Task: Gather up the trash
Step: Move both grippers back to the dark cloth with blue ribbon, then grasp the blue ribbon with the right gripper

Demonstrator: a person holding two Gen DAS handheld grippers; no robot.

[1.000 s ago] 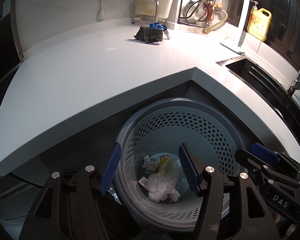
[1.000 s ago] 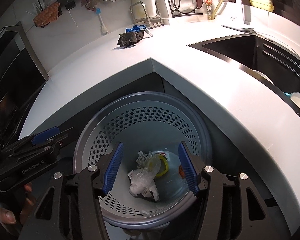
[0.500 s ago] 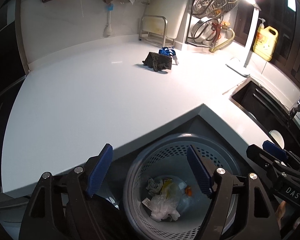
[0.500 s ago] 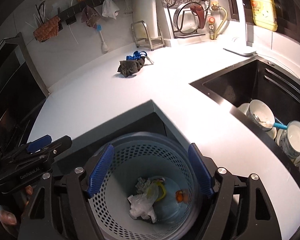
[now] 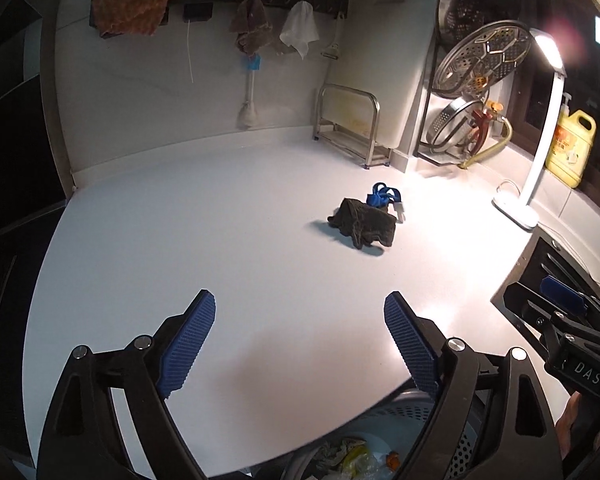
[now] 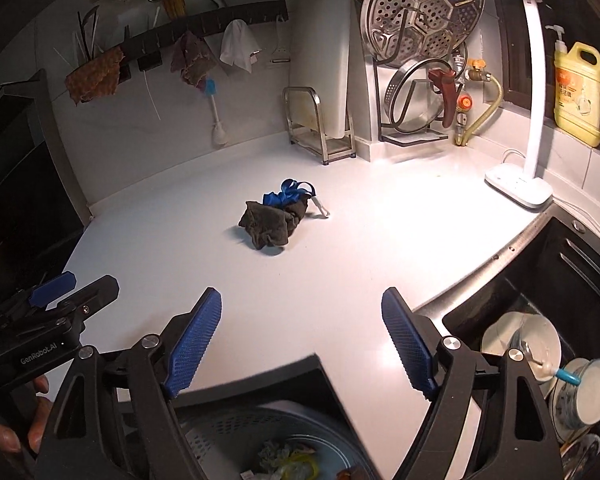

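A perforated grey trash basket [image 5: 424, 420] [image 6: 236, 432] stands below the counter's front edge, with crumpled plastic and paper scraps [image 5: 352, 460] [image 6: 288, 464] in its bottom. My left gripper [image 5: 300, 312] hangs over the white counter [image 5: 220, 240], its jaws opening and nothing between them. My right gripper [image 6: 302, 308] is likewise above the counter [image 6: 340, 264], jaws opening, empty. A dark crumpled cloth [image 5: 364, 224] [image 6: 270, 222] with a blue strap [image 5: 382, 195] [image 6: 288, 194] lies further back on the counter, apart from both grippers.
A sink [image 6: 540, 340] with bowls lies at the right. A white desk lamp [image 5: 528, 200] [image 6: 520, 188], a yellow detergent jug [image 6: 578, 92], a steel rack [image 5: 352, 128] and a pot-lid stand [image 6: 416, 80] line the back. Cloths hang on a wall rail [image 5: 132, 12].
Both grippers have risen from over the basket to above the counter and tilted up, so the basket slid to the bottom edge of both views. Both pairs of jaws spread wider.
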